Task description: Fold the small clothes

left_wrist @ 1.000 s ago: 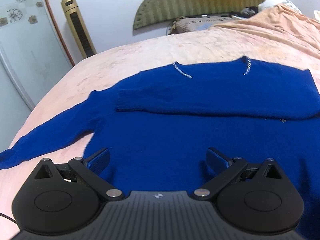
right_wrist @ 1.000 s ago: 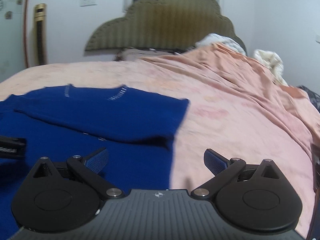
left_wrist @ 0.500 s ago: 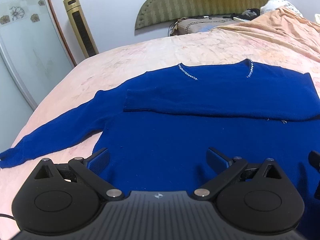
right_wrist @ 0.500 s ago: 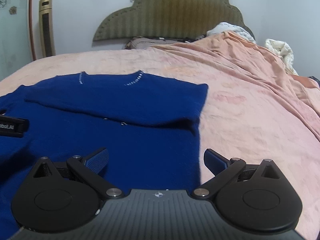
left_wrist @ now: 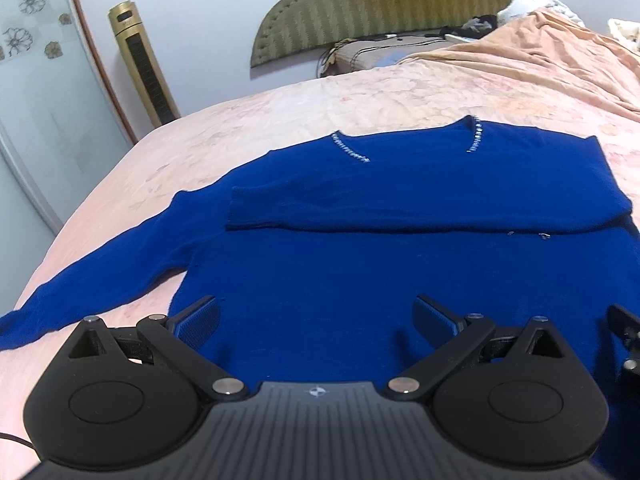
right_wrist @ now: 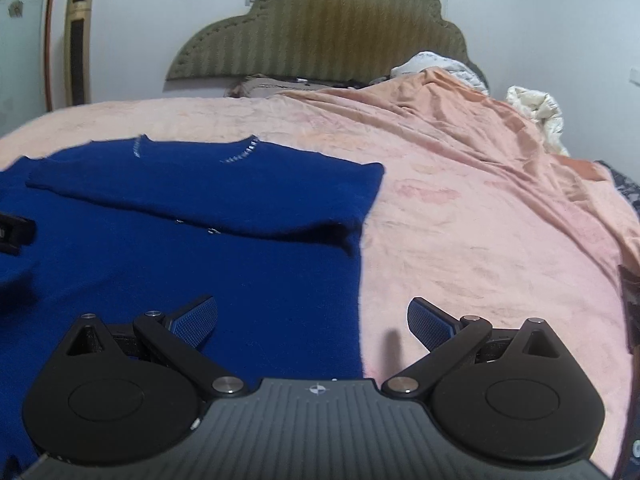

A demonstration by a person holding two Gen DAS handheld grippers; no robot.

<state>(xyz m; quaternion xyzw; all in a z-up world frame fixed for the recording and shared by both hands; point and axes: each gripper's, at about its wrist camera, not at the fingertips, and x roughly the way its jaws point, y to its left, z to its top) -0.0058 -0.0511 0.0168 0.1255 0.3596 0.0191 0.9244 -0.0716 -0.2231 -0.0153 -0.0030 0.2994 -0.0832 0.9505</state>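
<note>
Far left, the sweater's (left_wrist: 360, 272) long sleeve (left_wrist: 100, 296) is still stretched out over the pink bed (left_wrist: 280, 120), not folded in yet. Compared w/ a sec ago you've pulled both cams back a bit, so more of that sleeve and the neckline shows now. Your left gripper (left_wrist: 316, 320) hangs released, nothing in it, over the lower body of the sweater near the armpit. Middle: the other sleeve (left_wrist: 400, 212) already lies folded across the chest, so half done imo. Right side, your right gripper (right_wrist: 312, 320) is also released and empty, straddling the sweater's right edge (right_wrist: 360, 280). Prob next is grabbing that left sleeve.
</note>
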